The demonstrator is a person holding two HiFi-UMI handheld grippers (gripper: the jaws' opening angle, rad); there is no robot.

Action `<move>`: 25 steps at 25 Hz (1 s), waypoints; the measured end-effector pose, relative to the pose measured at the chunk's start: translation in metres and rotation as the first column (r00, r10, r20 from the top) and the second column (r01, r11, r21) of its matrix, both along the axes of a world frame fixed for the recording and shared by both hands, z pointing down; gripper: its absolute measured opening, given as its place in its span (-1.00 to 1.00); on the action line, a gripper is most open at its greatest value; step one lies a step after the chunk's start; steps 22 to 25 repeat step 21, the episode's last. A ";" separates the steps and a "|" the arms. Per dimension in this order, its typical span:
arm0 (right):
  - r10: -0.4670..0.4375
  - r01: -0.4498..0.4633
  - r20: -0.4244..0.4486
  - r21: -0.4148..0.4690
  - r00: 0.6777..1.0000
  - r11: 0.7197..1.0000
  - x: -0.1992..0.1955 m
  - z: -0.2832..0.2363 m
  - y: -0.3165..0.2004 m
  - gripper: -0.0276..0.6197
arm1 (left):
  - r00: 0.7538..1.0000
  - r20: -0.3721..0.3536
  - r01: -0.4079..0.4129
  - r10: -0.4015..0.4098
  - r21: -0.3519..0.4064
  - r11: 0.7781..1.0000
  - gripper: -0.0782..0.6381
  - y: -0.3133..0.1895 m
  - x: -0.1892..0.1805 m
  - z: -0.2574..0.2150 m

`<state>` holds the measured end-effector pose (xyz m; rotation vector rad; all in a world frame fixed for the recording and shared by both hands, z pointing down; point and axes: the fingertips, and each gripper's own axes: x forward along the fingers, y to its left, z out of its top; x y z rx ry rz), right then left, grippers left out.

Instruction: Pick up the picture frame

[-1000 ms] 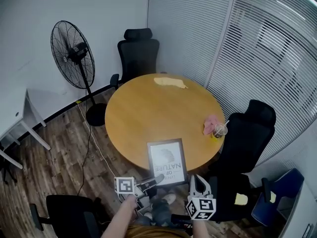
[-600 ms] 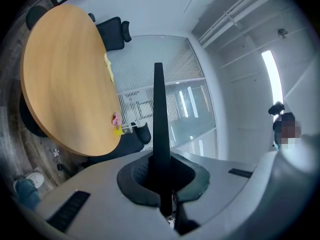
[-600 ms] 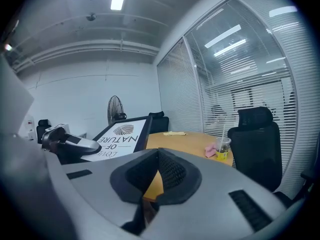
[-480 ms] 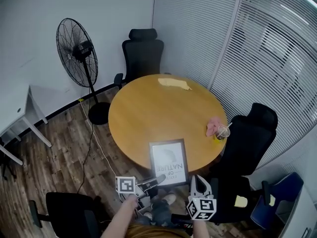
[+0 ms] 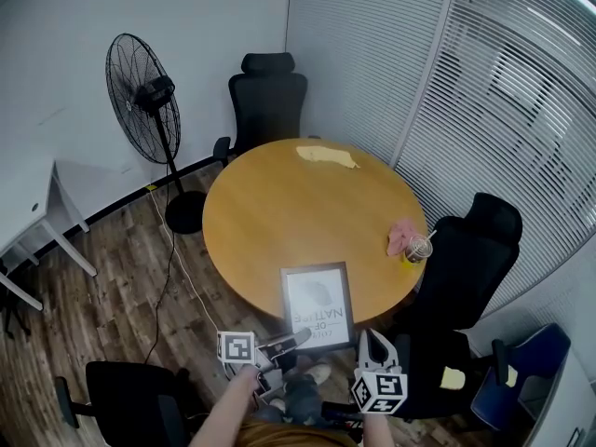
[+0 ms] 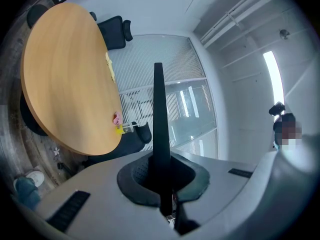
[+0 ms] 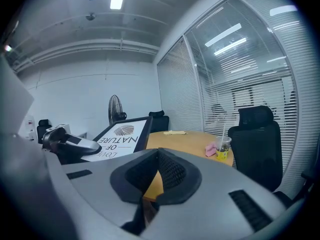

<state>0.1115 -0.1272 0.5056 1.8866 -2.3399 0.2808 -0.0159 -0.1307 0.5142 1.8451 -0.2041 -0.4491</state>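
The picture frame (image 5: 317, 305), dark-rimmed around a white print, lies on the round wooden table (image 5: 279, 212) at its near edge, with the near end at the rim. My left gripper (image 5: 300, 335) sits just off the frame's near-left corner with its jaws pressed together and nothing between them. In the left gripper view these jaws (image 6: 158, 66) make one thin black blade. My right gripper (image 5: 366, 335) hovers by the frame's near-right corner; its jaw state is unclear. The right gripper view shows the frame (image 7: 117, 134) with the left gripper (image 7: 65, 141) beside it.
A drink cup (image 5: 414, 247) and a pink cloth (image 5: 398, 234) sit at the table's right edge, and a yellow cloth (image 5: 324, 155) lies at the far side. Black chairs (image 5: 267, 101) (image 5: 470, 250) surround the table. A floor fan (image 5: 144, 87) stands at the left.
The head view has shifted slightly, so the whole scene sits a little further right in the picture. Neither gripper nor the frame has moved.
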 end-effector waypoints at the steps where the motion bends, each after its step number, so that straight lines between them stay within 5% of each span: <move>1: 0.001 -0.001 0.001 0.000 1.000 1.000 0.000 0.000 0.000 -0.88 | 1.000 -0.002 -0.003 0.003 -0.003 1.000 -0.69 0.000 0.000 0.000; 5: 0.002 -0.002 0.001 -0.006 1.000 1.000 0.000 0.002 -0.001 -0.88 | 0.999 0.034 0.000 -0.001 0.032 1.000 -0.69 -0.003 -0.003 0.008; 14: -0.005 0.005 0.008 -0.012 1.000 1.000 0.005 0.007 -0.001 -0.88 | 1.000 0.002 0.006 -0.005 -0.051 0.999 -0.69 -0.001 0.002 0.006; 18: 0.000 0.000 0.008 -0.014 1.000 1.000 0.008 0.010 0.000 -0.88 | 0.999 0.039 0.008 -0.008 0.002 1.000 -0.69 -0.003 -0.001 0.012; 25: 0.002 -0.002 0.008 -0.013 1.000 1.000 0.010 0.009 -0.001 -0.88 | 1.000 -0.013 0.005 -0.005 -0.030 1.000 -0.69 -0.002 0.003 0.005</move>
